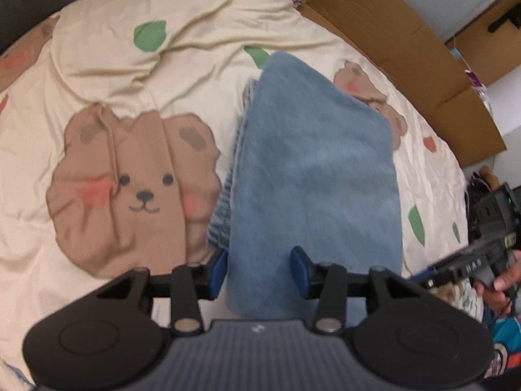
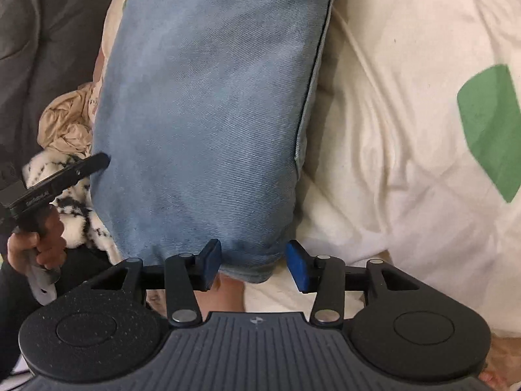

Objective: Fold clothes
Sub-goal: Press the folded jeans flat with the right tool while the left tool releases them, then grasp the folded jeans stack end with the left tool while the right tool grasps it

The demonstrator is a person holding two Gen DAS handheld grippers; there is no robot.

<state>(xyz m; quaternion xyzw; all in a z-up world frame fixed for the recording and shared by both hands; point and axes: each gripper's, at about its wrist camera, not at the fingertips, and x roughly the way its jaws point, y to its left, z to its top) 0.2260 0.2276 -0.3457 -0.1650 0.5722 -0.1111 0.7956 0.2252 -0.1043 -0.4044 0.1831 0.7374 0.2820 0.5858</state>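
Folded blue denim garment (image 1: 312, 176) on bedsheet (image 1: 130, 75)

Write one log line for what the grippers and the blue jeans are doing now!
left gripper: open | right gripper: open | jeans: folded, on bedspread, unheld

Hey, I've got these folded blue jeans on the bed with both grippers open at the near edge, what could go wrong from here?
1. The folded blue denim jeans lie between the pads of the open left hand-held gripper; pulling back could drag a layer and undo the fold.
2. The stacked edges along the jeans' left side look loose and may fan out if nudged.
3. The cream bear-print bedsheet is wrinkled and soft, so the right hand-held gripper might pinch it with the denim.
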